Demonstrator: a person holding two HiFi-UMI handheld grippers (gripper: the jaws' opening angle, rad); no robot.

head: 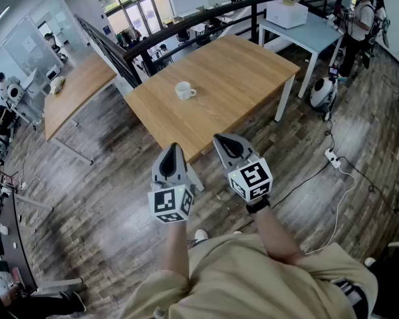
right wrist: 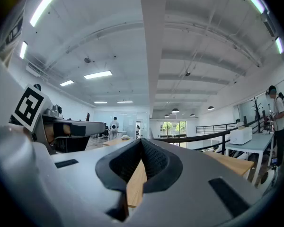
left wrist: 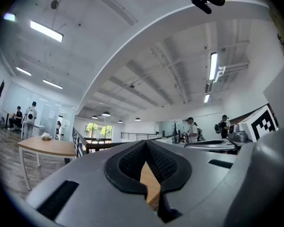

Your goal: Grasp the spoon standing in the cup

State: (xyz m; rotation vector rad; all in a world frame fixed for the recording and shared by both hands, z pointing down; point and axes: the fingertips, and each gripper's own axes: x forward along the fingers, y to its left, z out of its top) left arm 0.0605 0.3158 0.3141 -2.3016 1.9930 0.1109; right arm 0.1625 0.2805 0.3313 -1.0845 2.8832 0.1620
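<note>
A white cup [head: 184,90] stands near the middle of the wooden table [head: 239,78] in the head view; it is too small to make out a spoon in it. Both grippers are held side by side in the air over the floor, just short of the table's near corner and well short of the cup. My left gripper [head: 173,148] has its jaws together at the tips with nothing between them, and my right gripper [head: 221,140] is shut and empty too. Both gripper views look over shut jaws, left gripper [left wrist: 145,143] and right gripper [right wrist: 141,141], at the tabletop edge and ceiling; no cup shows there.
A second wooden table [head: 76,88] stands at the left. A white table [head: 306,32] with a white box [head: 287,12] is at the back right, with a person [head: 360,18] beside it. A black railing [head: 206,18] runs behind. A power strip [head: 332,157] with cables lies on the floor.
</note>
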